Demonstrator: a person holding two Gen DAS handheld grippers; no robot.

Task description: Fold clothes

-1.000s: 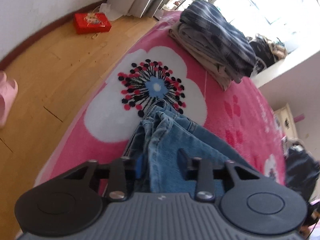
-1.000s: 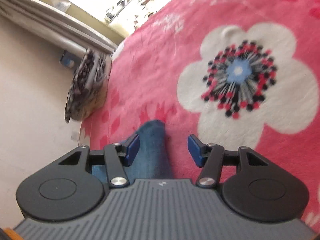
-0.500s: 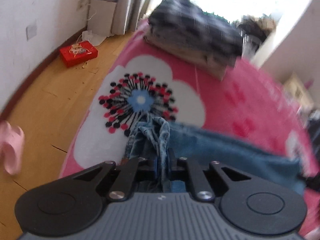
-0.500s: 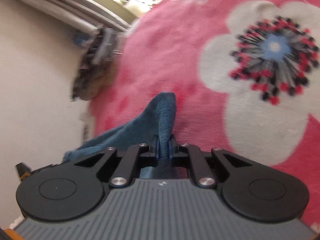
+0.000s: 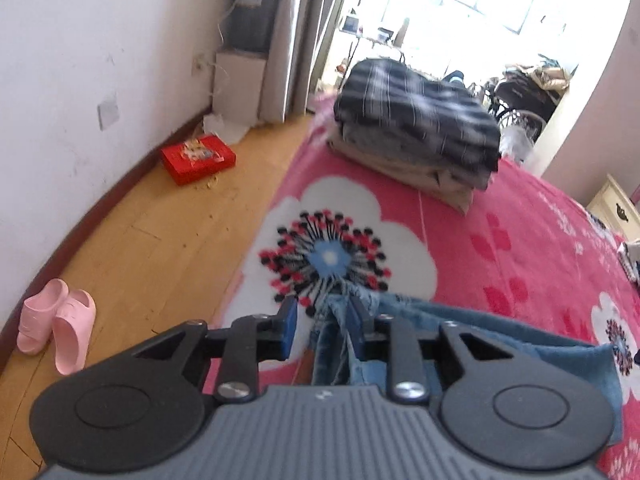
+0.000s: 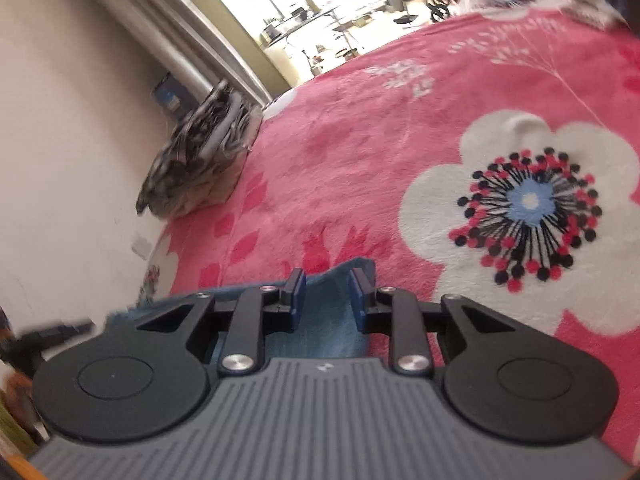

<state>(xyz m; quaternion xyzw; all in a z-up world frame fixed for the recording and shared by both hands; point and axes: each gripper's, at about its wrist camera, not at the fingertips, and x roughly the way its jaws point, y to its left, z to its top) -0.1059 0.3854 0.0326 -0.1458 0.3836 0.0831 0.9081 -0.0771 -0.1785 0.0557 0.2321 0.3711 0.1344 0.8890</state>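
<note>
In the left wrist view the left gripper (image 5: 325, 322) is opening; a bunched denim edge of the jeans (image 5: 472, 332), low in the frame on the pink blanket (image 5: 540, 232), sits against its right finger only, so it may slip free; in the right wrist view the right gripper (image 6: 327, 294) is opening too, denim loose between its fingers, risking a dropped, crooked fold
</note>
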